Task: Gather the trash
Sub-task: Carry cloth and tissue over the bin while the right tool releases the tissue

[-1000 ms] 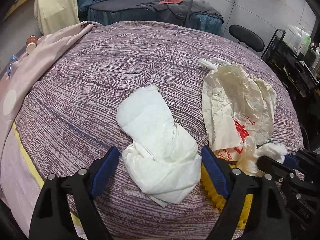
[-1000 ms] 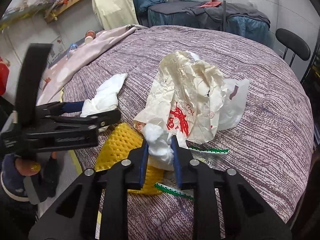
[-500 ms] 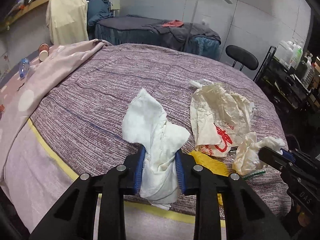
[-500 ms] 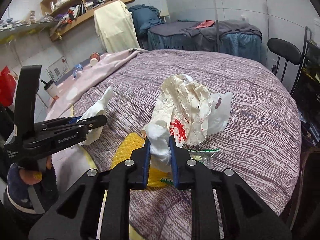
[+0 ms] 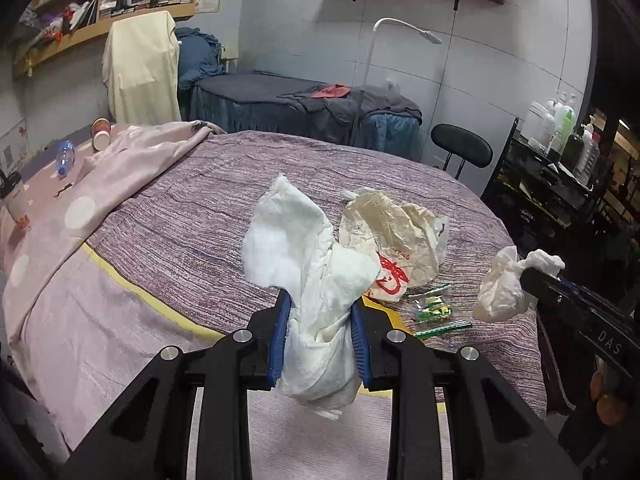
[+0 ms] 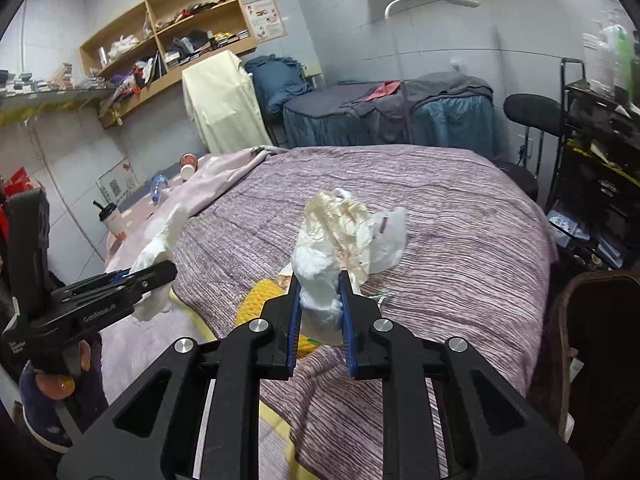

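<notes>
Trash off the bed point(image 5: 192, 216) — left gripper point(image 5: 320, 336) clenches white tissue wad point(image 5: 316, 280) at centre frame, right gripper point(image 6: 319, 312) clenches smaller tissue ball point(image 6: 318, 280); crumpled bag point(image 5: 394, 236) lies centre-right on the bed.

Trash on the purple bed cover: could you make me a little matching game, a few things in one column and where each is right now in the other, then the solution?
Things:
1. large white tissue
2. small white wad
3. crumpled paper bag with red print
4. green wrappers

Places:
A. lying loose on the cover, right of the paper bag's red print
B. clamped in the right gripper, off the cover
C. lying on the cover, untouched
D. clamped in the left gripper, off the cover

Pairs: 1-D, 2-B, 3-C, 4-A
</notes>
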The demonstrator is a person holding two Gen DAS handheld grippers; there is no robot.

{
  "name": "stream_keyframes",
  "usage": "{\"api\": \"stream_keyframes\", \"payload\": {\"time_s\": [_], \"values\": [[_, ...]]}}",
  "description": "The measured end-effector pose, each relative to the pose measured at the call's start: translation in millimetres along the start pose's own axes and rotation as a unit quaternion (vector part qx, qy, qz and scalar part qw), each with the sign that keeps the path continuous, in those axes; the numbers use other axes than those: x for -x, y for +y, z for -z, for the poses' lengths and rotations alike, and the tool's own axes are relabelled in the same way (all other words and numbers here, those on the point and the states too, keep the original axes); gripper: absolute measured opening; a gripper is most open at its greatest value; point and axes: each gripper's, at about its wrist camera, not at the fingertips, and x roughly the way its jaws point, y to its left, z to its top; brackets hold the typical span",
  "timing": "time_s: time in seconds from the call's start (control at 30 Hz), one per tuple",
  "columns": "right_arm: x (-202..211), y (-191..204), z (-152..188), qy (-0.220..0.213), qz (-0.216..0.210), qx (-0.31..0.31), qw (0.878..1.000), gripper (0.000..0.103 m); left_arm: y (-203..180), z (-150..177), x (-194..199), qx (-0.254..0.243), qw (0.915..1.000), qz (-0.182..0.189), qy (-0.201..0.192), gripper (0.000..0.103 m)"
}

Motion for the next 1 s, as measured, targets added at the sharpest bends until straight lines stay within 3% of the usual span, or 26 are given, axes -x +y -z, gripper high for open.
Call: {"api": "stream_keyframes", "payload": {"time_s": [0.57, 1.0], "values": [[79.9, -78.1, 36.9, -0.036, 0.073, -0.07, 0.994, 0.019, -76.2, 23.4, 28.6, -0.052, 0.9966, 0.06, -0.019, 0.027], [115.5, -160.1, 65.4, -0.039, 0.167, -0.135, 0.976, 0.019, -140.1, 41.0, 19.4, -0.109, 0.9872, 0.116, 0.004, 0.027]]}}
